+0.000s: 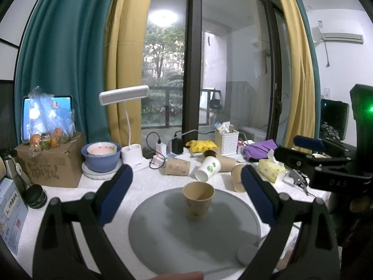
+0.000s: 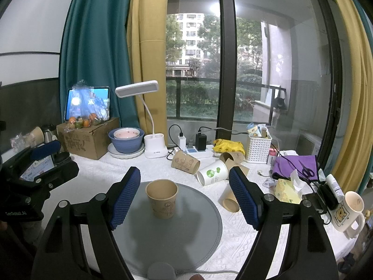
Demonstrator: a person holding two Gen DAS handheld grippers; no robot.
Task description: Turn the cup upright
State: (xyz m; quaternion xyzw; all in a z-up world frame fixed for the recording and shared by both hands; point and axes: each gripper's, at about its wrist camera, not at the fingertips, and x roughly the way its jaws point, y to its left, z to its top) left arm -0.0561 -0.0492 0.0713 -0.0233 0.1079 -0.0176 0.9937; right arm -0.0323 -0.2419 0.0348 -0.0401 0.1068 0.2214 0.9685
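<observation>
The brown paper cup with faint printed drawings (image 1: 198, 201) (image 2: 162, 198) stands upright, mouth up, on the round grey mat (image 1: 163, 238) (image 2: 177, 240), nearer the mat's far edge than its near edge — so the flip looks done. The left gripper (image 1: 186, 193) and the right gripper (image 2: 185, 194) both hold their blue-padded tongs wide apart, with nothing between them and neither touching the cup.

The risk from here is a careless pass: the cup is light and empty, so a pad brushing its rim would likely tip it back over. Beyond the mat's far edge lie several toppled cups — a white paper cup with a green logo (image 1: 208, 169) (image 2: 212, 172) among them — and a knocked cup could roll into that clutter.
</observation>
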